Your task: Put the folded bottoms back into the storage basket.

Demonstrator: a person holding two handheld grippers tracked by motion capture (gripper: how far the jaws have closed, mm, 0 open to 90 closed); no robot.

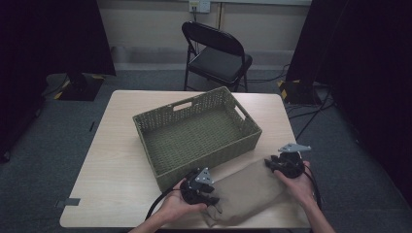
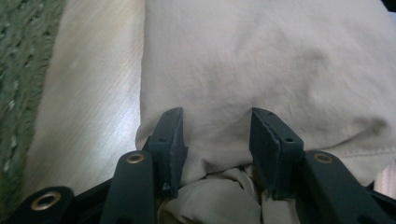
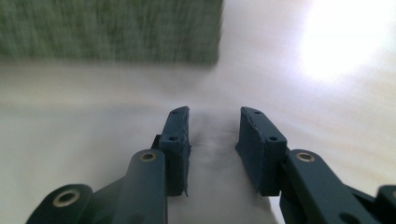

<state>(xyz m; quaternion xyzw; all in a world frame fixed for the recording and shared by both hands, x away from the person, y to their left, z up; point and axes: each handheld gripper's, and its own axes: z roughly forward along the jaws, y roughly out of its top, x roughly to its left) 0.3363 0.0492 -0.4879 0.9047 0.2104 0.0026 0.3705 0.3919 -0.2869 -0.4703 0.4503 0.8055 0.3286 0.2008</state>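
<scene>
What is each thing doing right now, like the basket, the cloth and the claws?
Basket: upright on the table, nothing inside.
Cloth: folded, lying flat beside the basket.
Left claw: shut on a bunched cloth end.
Right claw: cloth between its jaws, grip too blurred to judge.
Chair: unfolded, nobody on it.

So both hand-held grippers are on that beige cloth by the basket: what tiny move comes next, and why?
Probably a small lift. The left hand-held gripper pinches bunched folded beige cloth, and the right hand-held gripper has cloth between its jaws at the other end. The green woven basket sits alongside.
</scene>
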